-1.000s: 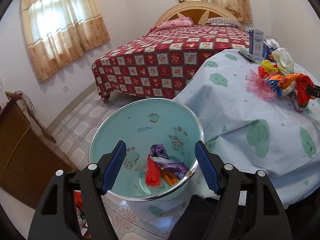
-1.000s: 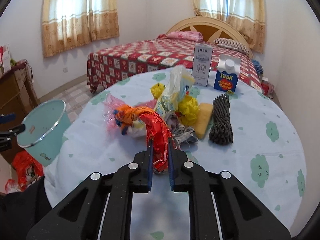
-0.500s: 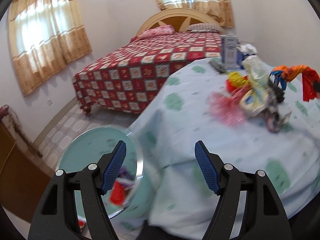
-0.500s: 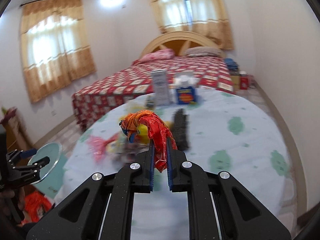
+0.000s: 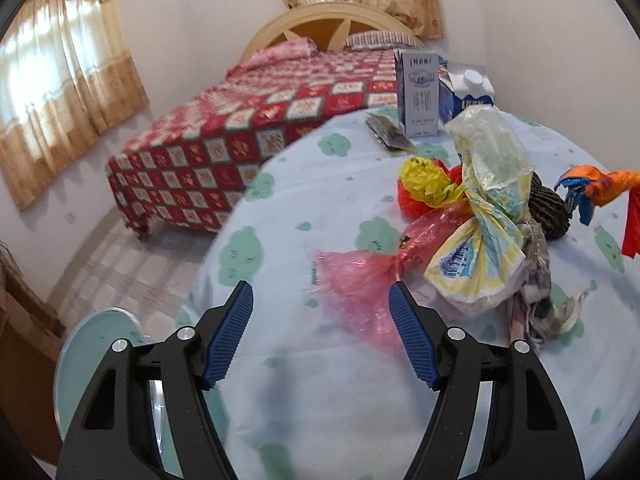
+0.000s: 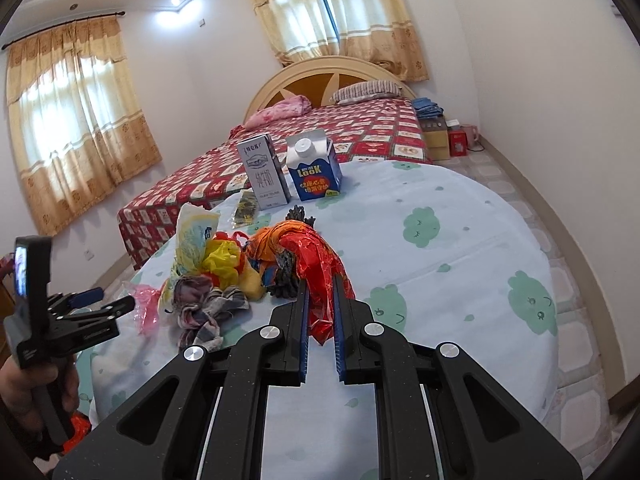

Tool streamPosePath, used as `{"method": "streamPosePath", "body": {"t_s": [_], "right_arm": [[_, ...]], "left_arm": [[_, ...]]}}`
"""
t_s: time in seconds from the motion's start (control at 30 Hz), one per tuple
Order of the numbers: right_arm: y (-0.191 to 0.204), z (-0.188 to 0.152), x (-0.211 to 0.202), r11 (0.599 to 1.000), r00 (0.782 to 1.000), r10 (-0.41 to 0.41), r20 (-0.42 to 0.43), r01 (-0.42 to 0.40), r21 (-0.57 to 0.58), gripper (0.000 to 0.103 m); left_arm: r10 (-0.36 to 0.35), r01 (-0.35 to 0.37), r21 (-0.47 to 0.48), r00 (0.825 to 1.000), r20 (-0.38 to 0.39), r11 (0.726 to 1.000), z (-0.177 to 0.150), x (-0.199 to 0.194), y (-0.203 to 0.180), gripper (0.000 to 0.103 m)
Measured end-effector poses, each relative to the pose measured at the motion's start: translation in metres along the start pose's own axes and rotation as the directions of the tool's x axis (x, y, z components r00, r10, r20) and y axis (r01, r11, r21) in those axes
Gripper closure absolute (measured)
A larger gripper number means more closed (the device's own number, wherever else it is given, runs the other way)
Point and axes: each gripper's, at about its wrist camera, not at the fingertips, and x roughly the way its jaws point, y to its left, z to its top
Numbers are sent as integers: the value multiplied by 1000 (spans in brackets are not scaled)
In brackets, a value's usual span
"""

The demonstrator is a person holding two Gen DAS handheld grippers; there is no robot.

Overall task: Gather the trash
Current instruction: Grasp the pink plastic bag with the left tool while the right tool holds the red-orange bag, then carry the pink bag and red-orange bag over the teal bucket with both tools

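My right gripper (image 6: 320,292) is shut on a red and orange plastic wrapper (image 6: 316,264) and holds it above the round table; the wrapper also hangs at the right edge of the left wrist view (image 5: 604,196). My left gripper (image 5: 320,312) is open and empty over the table's near edge, just short of a pink plastic bag (image 5: 356,280). It also shows in the right wrist view (image 6: 108,300). A yellow and white bag (image 5: 480,248), a yellow bag (image 5: 428,180) and a crumpled cloth (image 6: 208,308) lie in a pile. The teal bin (image 5: 92,344) stands low at the left, mostly hidden.
A grey carton (image 6: 264,176) and a blue milk carton (image 6: 316,172) stand at the table's far side. A dark rope bundle (image 5: 548,208) lies behind the pile. A bed with a red patterned cover (image 5: 248,120) is beyond the table. A wooden cabinet (image 5: 20,340) is at the left.
My left gripper swung from above the teal bin to over the table, facing the pink bag. My right gripper lifted the red and orange wrapper off the pile and higher.
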Motion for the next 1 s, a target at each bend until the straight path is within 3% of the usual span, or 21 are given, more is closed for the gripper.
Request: {"method": "streamPosePath", "body": {"t_s": [0.07, 0.17, 0.33, 0.67, 1.0], "right_arm": [[-1, -1, 1, 1000, 1000, 11, 0, -11, 1, 92], [-1, -1, 1, 1000, 1000, 22, -1, -22, -2, 92], [3, 1, -6, 1000, 1000, 28, 15, -27, -5, 92], [39, 14, -9, 996, 996, 83, 39, -81, -40, 92], [90, 21, 0, 985, 988, 153, 33, -149, -88, 92]], "left_arm": [[-30, 29, -6, 999, -34, 1000, 0, 7, 0, 75], [-55, 54, -19, 996, -64, 998, -4, 11, 1, 89], [-53, 53, -17, 998, -37, 998, -9, -9, 9, 95], [47, -42, -58, 996, 79, 997, -20, -70, 64, 96], [103, -94, -99, 991, 88, 991, -44, -96, 110, 97]]}}
